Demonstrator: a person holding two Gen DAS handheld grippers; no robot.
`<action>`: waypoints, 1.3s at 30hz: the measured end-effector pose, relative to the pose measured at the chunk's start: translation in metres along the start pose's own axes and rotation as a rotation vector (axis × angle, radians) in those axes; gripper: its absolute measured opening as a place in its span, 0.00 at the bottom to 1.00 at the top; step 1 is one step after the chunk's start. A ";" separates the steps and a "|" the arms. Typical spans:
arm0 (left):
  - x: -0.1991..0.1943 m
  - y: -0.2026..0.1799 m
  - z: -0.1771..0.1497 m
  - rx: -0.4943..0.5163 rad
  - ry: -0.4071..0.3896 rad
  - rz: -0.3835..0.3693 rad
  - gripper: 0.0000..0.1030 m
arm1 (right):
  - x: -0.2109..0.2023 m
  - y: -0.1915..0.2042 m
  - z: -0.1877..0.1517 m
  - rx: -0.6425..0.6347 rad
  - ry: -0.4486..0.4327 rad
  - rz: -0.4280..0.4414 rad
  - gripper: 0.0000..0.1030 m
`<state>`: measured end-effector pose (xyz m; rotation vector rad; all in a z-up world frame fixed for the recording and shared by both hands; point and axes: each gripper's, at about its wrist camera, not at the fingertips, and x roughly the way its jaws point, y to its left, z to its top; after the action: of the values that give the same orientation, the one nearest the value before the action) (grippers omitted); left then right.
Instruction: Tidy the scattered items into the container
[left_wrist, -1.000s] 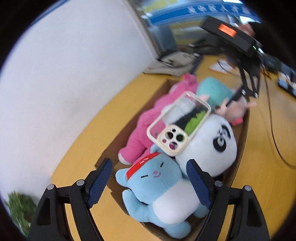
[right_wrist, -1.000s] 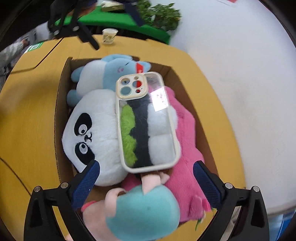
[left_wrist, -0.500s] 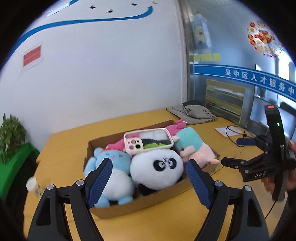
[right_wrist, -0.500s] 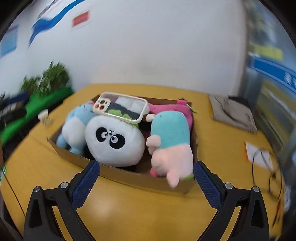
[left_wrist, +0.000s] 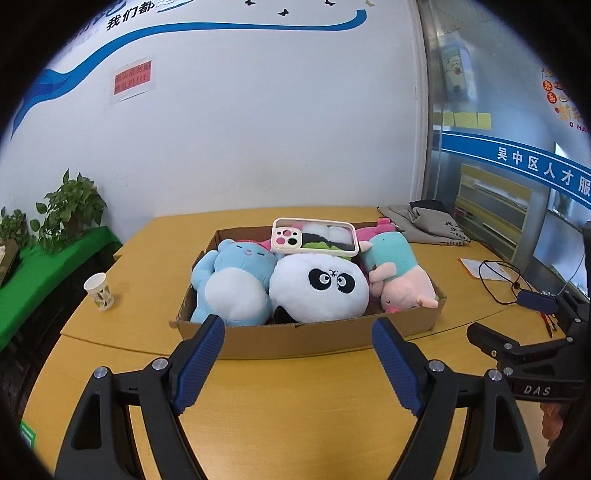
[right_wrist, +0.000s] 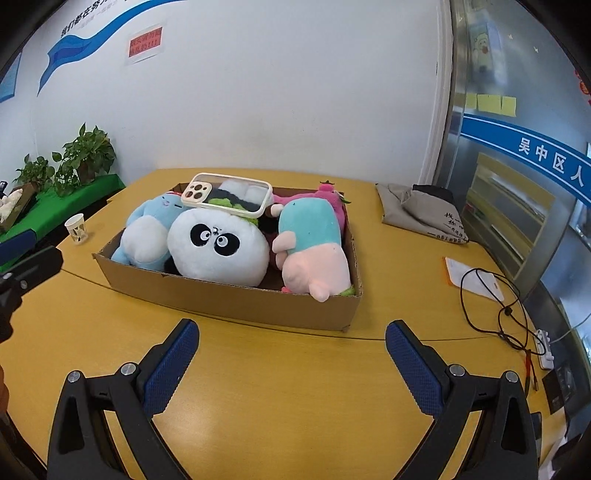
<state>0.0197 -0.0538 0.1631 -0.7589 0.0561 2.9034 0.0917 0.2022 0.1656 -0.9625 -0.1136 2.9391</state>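
- Both grippers' blue-padded fingers stand spread w/ nothing between them: left gripper (left_wrist: 298, 334) and right gripper (right_wrist: 291, 341), each over bare yellow table (right_wrist: 258, 387).
- Cardboard box (left_wrist: 314, 338) sits just ahead of the left fingers, near wall filling the gap between the tips; ahead of the right fingers it lies a bit further off, angled, one corner nearest.
- Box is packed: blue plush (left_wrist: 236, 280) at the left-finger side, panda plush (left_wrist: 321, 288) in the middle, teal-and-pink plush (left_wrist: 399, 277) at the right-finger side, pink plush (right_wrist: 328, 197) at the back.
- Phone case (left_wrist: 316, 242), cream rim, clear back, camera cut-outs, lies on top of the toys at the far side.
- Writing: "DAS" in white on the right gripper's body, left-wrist view only. Blue band w/ Chinese characters on the glass partition; red wall notice, unreadable.
- Paper cup (left_wrist: 99, 291) stands beyond the left finger; grey bag (right_wrist: 421, 212) and black cable (right_wrist: 491, 295) beyond the right one.
- Right-wrist view alone shows a white power strip at the cable's end.
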 end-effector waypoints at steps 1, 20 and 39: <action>-0.001 0.000 0.000 0.000 0.003 0.002 0.81 | -0.001 -0.001 -0.001 -0.003 -0.001 0.006 1.00; 0.009 0.008 -0.021 -0.074 0.109 0.077 0.81 | -0.004 0.007 -0.009 -0.003 0.008 -0.017 1.00; 0.020 0.006 -0.037 -0.036 0.212 0.071 0.81 | 0.004 0.022 -0.016 -0.036 0.040 -0.036 1.00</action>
<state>0.0196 -0.0603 0.1215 -1.0899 0.0546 2.8843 0.0973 0.1818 0.1489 -1.0127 -0.1814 2.8930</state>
